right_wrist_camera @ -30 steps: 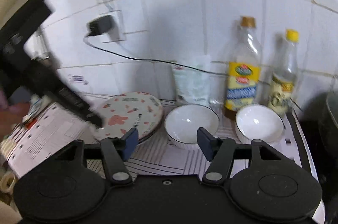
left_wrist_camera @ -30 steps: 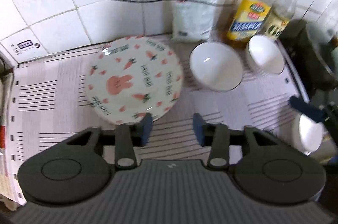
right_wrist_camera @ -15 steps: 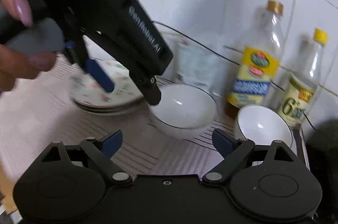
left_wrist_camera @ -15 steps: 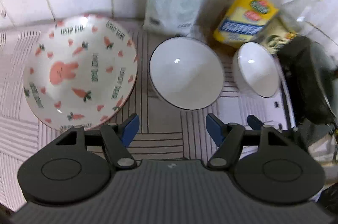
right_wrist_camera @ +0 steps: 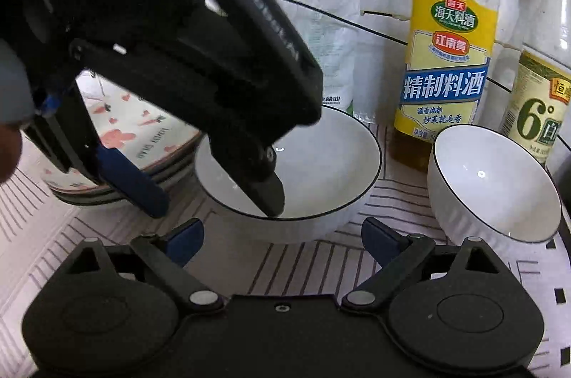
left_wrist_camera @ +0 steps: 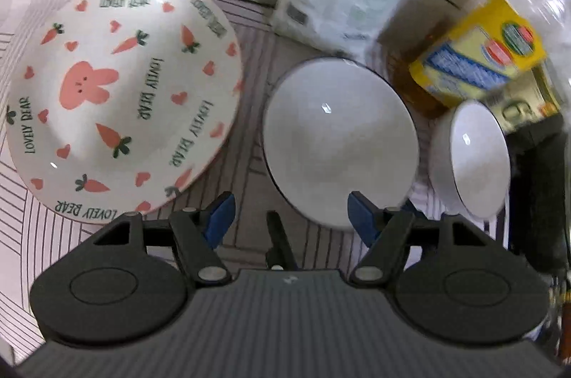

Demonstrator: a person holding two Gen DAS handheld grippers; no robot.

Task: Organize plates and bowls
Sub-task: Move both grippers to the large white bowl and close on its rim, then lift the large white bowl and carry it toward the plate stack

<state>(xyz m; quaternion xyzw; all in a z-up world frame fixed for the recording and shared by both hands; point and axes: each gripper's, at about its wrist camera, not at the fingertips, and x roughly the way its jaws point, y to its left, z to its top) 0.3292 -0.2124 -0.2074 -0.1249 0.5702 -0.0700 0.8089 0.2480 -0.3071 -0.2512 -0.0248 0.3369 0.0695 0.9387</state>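
Plate (left_wrist_camera: 121, 96) printed "LOVELY DEAR", bottle (right_wrist_camera: 446, 64) labelled "精制料酒", white bowl (left_wrist_camera: 339, 142)

glossy ceramic bowl (left_wrist_camera: 339, 142), glass bottle (right_wrist_camera: 446, 56), seemingly cloth mat (right_wrist_camera: 303, 263)

Indoor light was dim and cool, from overhead. Small glints sat in the large white bowl (left_wrist_camera: 339, 142) and small white bowl (right_wrist_camera: 492, 185). Left view's right edge was motion-smeared, its bottle label (left_wrist_camera: 478, 60) soft. Right view was sharper; fisheye bent the edges.
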